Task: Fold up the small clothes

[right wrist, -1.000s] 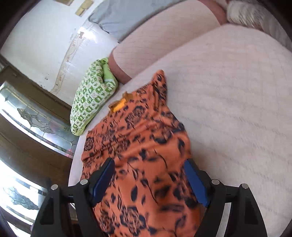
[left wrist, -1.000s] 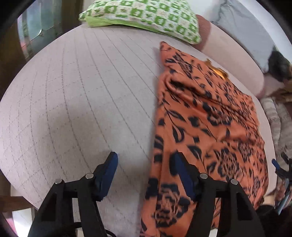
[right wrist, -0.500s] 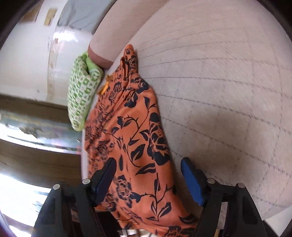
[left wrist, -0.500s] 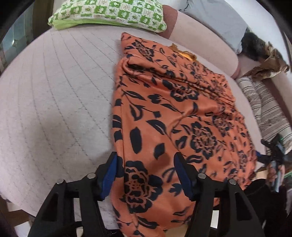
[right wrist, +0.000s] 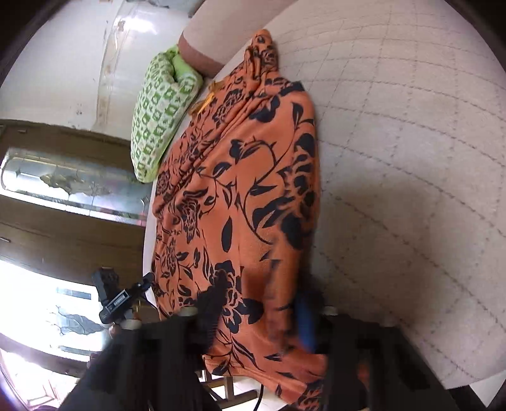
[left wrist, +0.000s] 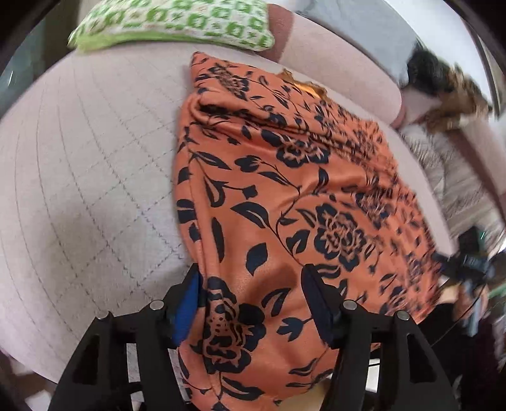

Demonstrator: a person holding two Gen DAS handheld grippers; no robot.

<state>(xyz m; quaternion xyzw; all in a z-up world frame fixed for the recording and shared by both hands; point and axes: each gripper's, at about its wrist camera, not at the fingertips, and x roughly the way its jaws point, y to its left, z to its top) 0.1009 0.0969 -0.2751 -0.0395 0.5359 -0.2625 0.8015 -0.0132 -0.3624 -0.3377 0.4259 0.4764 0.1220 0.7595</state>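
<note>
Both claws straddle the orange garment's near edge, left claw opening, right claw closing unclenched.

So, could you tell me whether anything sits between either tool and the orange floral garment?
Nothing visible does. The orange floral garment already lies between the fingers of the left tool, whose jaws are opening, and of the right tool, whose jaws are closing.

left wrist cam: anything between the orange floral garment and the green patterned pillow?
Nothing: in the left wrist view only bare quilted cover separates the orange floral garment from the green patterned pillow; they don't touch.
</note>
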